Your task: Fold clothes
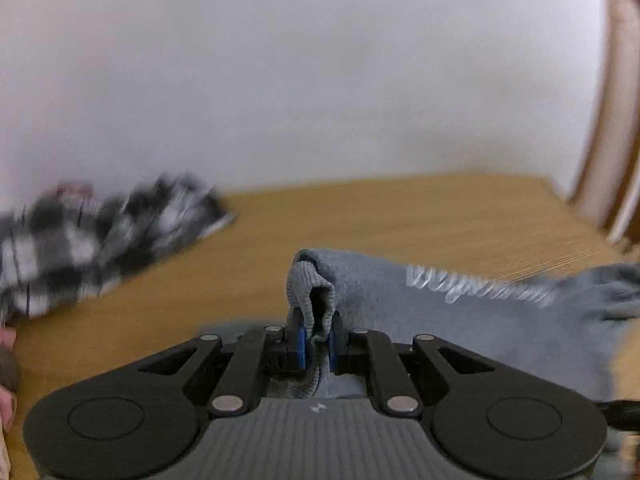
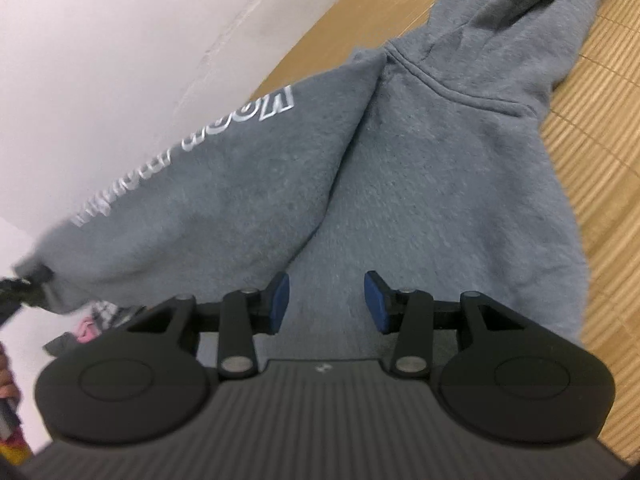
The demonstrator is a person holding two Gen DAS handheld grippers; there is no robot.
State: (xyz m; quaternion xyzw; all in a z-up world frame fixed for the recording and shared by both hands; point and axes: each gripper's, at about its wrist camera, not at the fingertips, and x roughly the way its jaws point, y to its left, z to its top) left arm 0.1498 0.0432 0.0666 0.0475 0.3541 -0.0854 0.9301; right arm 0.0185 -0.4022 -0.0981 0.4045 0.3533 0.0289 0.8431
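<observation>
A grey hoodie (image 2: 432, 168) lies on the wooden table (image 2: 600, 184), hood (image 2: 532, 12) toward the far right. One sleeve (image 2: 224, 184) with white lettering stretches out to the left. My left gripper (image 1: 317, 344) is shut on the ribbed cuff (image 1: 310, 284) of that sleeve (image 1: 460, 300) and holds it raised above the table (image 1: 360, 216). It shows as a dark shape at the sleeve end in the right wrist view (image 2: 24, 284). My right gripper (image 2: 326, 302) is open and empty, hovering over the hoodie's body.
A black-and-white checked garment (image 1: 100, 240) lies bunched at the table's left, by the white wall (image 1: 300, 72). Pink and checked cloth (image 2: 96, 320) shows beneath the sleeve. A wooden frame (image 1: 616, 120) stands at the right.
</observation>
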